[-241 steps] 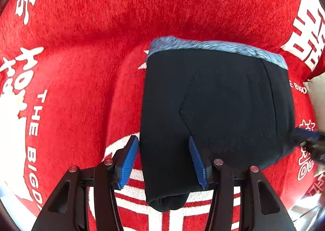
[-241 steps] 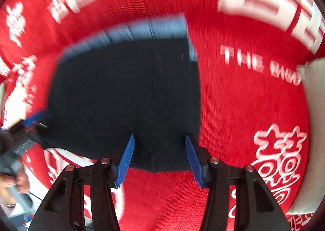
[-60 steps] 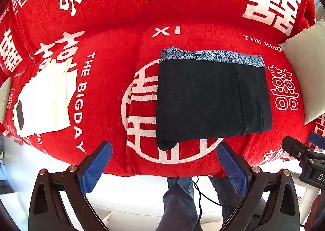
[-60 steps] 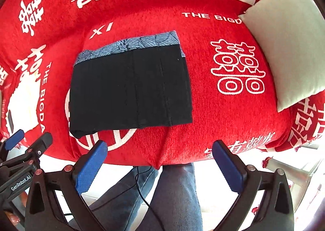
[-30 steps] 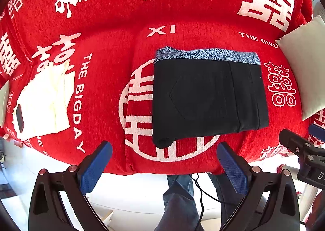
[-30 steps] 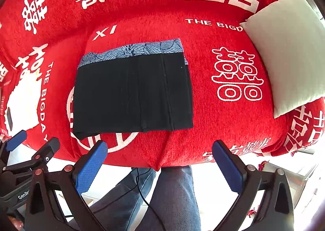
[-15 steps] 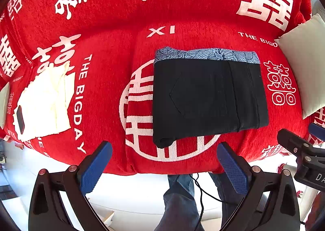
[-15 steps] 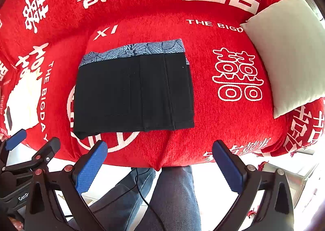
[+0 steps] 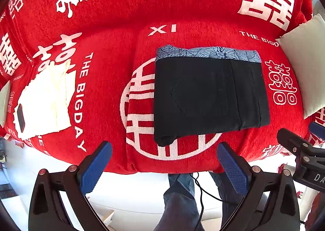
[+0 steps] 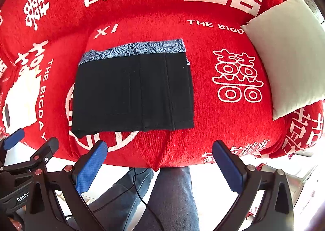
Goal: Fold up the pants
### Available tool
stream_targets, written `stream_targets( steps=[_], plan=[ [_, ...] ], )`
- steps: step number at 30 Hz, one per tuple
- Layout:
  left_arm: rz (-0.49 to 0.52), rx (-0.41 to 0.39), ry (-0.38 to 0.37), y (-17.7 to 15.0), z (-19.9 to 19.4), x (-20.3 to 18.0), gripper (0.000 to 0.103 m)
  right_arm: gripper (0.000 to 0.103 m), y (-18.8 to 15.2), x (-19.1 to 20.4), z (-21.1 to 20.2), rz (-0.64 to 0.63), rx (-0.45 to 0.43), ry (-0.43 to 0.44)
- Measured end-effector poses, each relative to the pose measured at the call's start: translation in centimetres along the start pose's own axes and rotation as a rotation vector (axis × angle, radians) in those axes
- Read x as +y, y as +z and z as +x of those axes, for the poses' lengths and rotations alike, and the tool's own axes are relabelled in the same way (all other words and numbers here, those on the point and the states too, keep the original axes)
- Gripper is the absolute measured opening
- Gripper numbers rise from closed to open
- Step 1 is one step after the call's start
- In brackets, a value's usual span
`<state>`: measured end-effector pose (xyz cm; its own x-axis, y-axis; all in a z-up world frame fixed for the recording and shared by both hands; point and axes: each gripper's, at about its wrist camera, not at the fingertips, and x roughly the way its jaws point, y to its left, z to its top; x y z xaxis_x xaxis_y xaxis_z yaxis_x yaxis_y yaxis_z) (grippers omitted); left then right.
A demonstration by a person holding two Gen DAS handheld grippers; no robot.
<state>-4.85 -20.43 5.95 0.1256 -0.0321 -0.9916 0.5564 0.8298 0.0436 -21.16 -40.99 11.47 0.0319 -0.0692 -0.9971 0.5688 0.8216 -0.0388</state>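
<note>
The black pants (image 9: pixel 209 97) lie folded into a flat rectangle on the red sofa seat, with a blue patterned band along the far edge. They also show in the right wrist view (image 10: pixel 132 93). My left gripper (image 9: pixel 164 168) is open and empty, held back over the sofa's front edge, apart from the pants. My right gripper (image 10: pixel 160 166) is open and empty too, pulled back in front of the seat. Each gripper shows at the edge of the other's view.
A red sofa cover (image 9: pixel 113 28) with white characters spreads under everything. A cream cloth with a dark phone on it (image 9: pixel 42 99) lies at the left. A pale cushion (image 10: pixel 288 54) leans at the right. The person's legs (image 10: pixel 168 196) stand below the seat edge.
Eight seconds ago both grippers were close over the pants. They have since pulled back and opened wide. In the last second the views barely shift.
</note>
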Motion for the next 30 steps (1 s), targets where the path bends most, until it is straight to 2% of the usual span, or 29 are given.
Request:
stream_targets(
  steps=[26,30],
  plan=[
    [0.008,0.019,0.004,-0.3,0.8,0.1,0.103,0.103,-0.1,1.2,0.7,-0.035,0.010,-0.015],
    [0.014,-0.001,-0.005,-0.2,0.8,0.1,0.103,0.103,0.0,1.2,0.8,-0.033,0.010,-0.016]
  ],
)
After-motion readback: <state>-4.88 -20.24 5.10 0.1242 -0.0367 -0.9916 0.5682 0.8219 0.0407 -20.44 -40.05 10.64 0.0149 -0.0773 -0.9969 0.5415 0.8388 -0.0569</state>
